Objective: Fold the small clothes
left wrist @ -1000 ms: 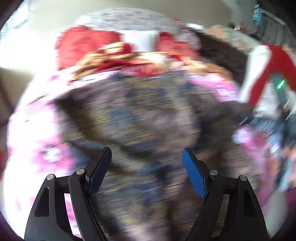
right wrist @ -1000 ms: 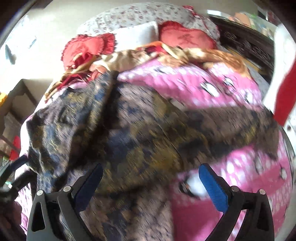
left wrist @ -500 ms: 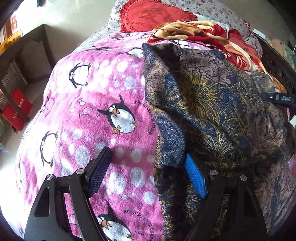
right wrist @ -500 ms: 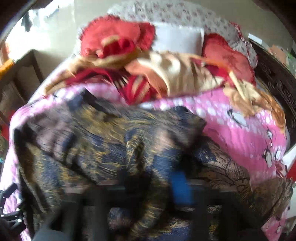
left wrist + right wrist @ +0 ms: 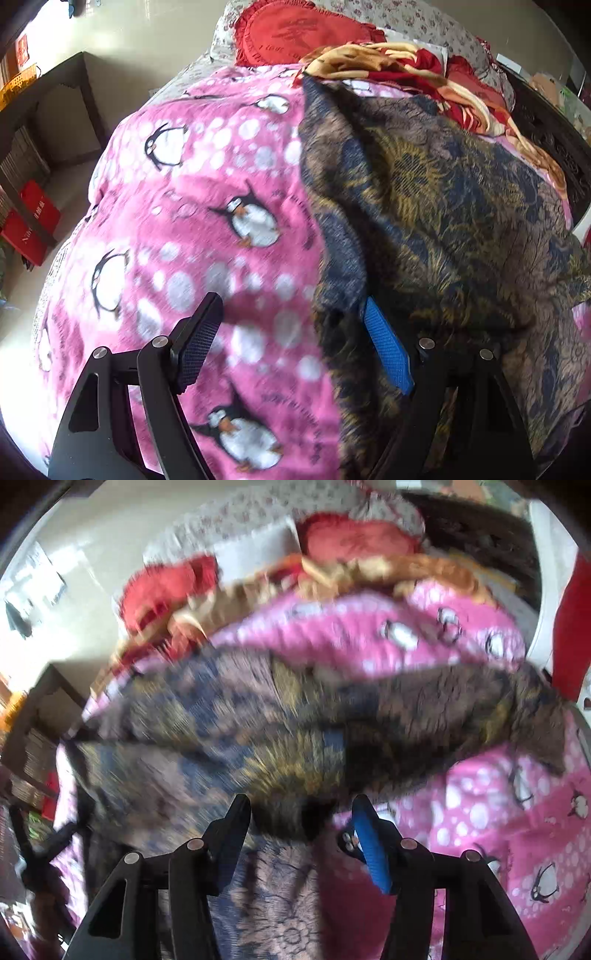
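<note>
Left tongs (image 5: 291,332): jaws spread wide, nothing clamped. The black pad hangs over bare blanket; the blue pad sits right at the left edge of the dark patterned garment (image 5: 436,206), cloth bunched against its outer side. Pads not pressing together on anything.

Right tongs (image 5: 299,827): jaws have just been opening, now about half apart. A dark fold of the garment (image 5: 295,738) lies between the pads; frame is motion-blurred, no squeeze visible, so read as loose, not gripping.

Garment: navy, brown and gold floral print, lying crumpled on the bed, spread across the pink penguin blanket (image 5: 207,221). In the left wrist view it covers the right half of the blanket; in the right wrist view it runs as a wide band across the middle, one end trailing toward the right.

Beyond it, toward the head of the bed: a rumpled red-and-gold cloth (image 5: 399,70), a red frilled cushion (image 5: 295,33), a floral-print pillow (image 5: 413,18). A dark shelf unit (image 5: 48,110) stands beside the bed, on the left.
</note>
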A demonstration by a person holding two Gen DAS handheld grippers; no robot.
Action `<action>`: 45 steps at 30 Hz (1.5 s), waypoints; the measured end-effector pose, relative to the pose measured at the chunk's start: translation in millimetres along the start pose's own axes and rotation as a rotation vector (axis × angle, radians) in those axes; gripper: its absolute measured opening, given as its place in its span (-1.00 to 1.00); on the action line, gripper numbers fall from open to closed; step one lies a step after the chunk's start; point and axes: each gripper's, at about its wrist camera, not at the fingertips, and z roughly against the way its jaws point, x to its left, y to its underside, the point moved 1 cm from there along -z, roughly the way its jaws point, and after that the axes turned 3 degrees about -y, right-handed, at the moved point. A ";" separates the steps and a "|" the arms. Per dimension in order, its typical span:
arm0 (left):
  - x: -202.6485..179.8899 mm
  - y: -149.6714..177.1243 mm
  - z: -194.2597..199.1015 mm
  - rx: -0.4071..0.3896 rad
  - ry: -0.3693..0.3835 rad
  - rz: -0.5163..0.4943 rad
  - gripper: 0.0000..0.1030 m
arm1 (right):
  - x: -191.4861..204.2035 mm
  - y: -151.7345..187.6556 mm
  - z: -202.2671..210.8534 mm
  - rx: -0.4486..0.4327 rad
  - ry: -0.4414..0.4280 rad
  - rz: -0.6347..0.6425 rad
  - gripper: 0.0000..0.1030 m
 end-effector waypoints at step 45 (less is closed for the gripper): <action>-6.0 -29.2 -26.0 -0.010 -0.054 -0.028 0.54 | 93.3 -47.0 -44.6 -0.058 -0.050 0.448 0.57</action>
